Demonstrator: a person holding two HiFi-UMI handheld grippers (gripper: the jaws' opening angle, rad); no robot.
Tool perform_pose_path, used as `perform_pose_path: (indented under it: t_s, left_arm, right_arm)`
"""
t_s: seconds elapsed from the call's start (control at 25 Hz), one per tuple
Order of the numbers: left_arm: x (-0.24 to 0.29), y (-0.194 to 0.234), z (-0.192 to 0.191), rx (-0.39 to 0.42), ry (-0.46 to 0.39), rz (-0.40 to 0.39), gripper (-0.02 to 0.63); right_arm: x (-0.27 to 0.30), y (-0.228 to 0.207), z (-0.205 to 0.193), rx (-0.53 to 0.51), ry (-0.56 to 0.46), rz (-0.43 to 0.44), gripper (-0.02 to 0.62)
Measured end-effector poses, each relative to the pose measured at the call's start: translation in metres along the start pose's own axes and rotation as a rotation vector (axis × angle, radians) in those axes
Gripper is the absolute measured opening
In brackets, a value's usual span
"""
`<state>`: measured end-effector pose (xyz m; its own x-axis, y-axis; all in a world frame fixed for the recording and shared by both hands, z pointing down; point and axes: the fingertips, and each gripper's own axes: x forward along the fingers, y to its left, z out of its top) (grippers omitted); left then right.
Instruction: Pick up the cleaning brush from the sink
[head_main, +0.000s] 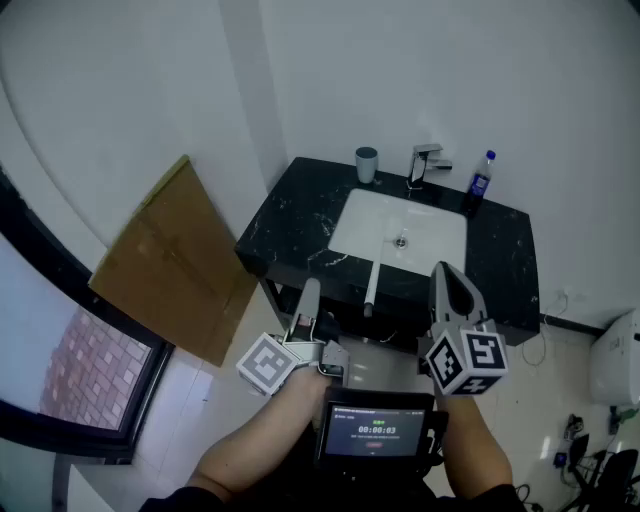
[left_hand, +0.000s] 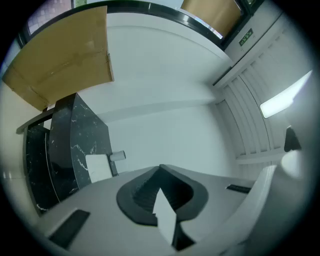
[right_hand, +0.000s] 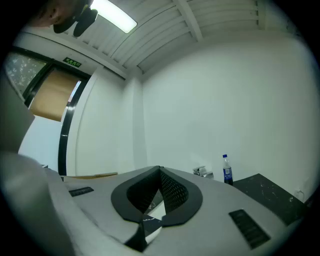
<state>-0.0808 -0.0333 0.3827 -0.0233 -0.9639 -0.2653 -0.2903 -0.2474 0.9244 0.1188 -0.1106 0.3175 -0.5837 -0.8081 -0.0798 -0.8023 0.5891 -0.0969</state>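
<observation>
**Approach to the sink, head view.** Left tongs (head_main: 311, 287) and right tongs (head_main: 443, 268), both clenched on nothing, are hovering in front of the sink (head_main: 430, 225), short of it. The cleaning brush (head_main: 371, 285) is lying across the sink's front rim, its white handle apparently jutting past the black marble desk (head_main: 290, 215). Likely hazards: tongs arriving clenched could be knocking the overhanging handle off the sink's rim to the floor, and a pinch near the free end could be letting the brush swing loose.
</observation>
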Motion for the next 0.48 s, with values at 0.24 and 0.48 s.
perform_pose_path:
  t_s: [0.24, 0.48]
  left_arm:
    - [0.027, 0.026, 0.095, 0.042, 0.067, -0.019, 0.002]
    - [0.066, 0.037, 0.127, 0.052, 0.108, -0.079, 0.002]
  right_arm:
    - [0.066, 0.077, -0.011, -0.027, 0.012, -0.019, 0.000]
    - [0.116, 0.087, -0.020, -0.060, 0.062, -0.063, 0.000]
